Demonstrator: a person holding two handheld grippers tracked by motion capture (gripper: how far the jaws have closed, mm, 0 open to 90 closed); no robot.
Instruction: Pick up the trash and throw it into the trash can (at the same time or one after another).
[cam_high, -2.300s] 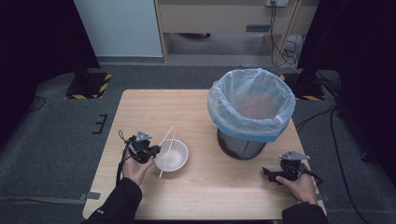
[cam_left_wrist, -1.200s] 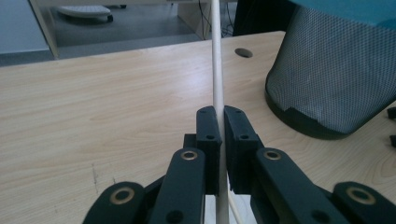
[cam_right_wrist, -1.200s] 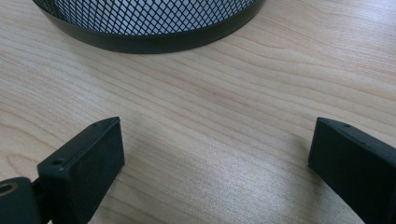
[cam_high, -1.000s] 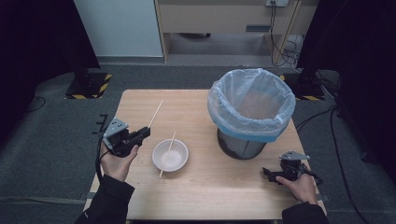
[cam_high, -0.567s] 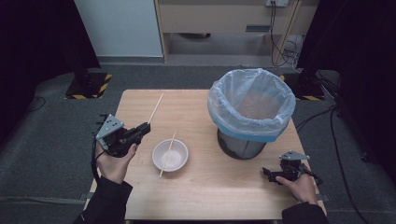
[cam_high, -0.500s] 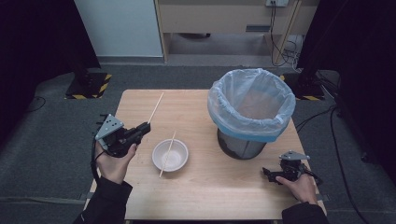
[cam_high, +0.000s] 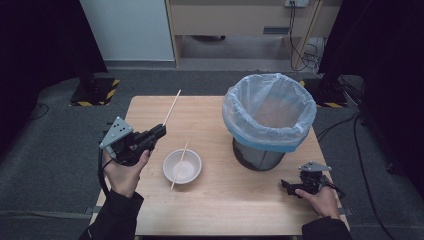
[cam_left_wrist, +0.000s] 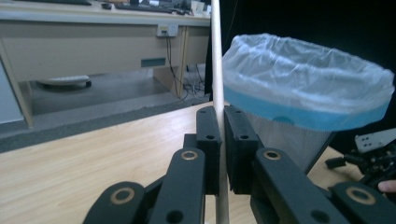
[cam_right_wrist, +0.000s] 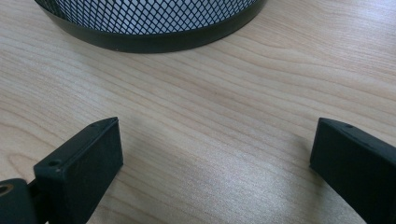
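Observation:
My left gripper (cam_high: 159, 131) is held above the table's left side, shut on a pale wooden chopstick (cam_high: 171, 107) that slants up and away from it. In the left gripper view the chopstick (cam_left_wrist: 216, 56) stands upright, pinched between the two black jaws of that gripper (cam_left_wrist: 222, 116). A second chopstick (cam_high: 179, 165) lies across a small white bowl (cam_high: 166, 169) just right of that hand. My right gripper (cam_high: 285, 186) rests on the table near the front right, open, with bare wood between its jaws (cam_right_wrist: 219, 140).
A black mesh waste bin (cam_high: 270, 107) lined with a clear bag stands at the table's right rear, close beyond the right gripper; its base (cam_right_wrist: 154, 23) sits just ahead of those jaws. The wooden table (cam_high: 225, 200) is edged by dark carpet.
The left gripper has lifted one chopstick out of the bowl and carried it up and to the left. The other chopstick stays in the bowl. The right hand has not moved.

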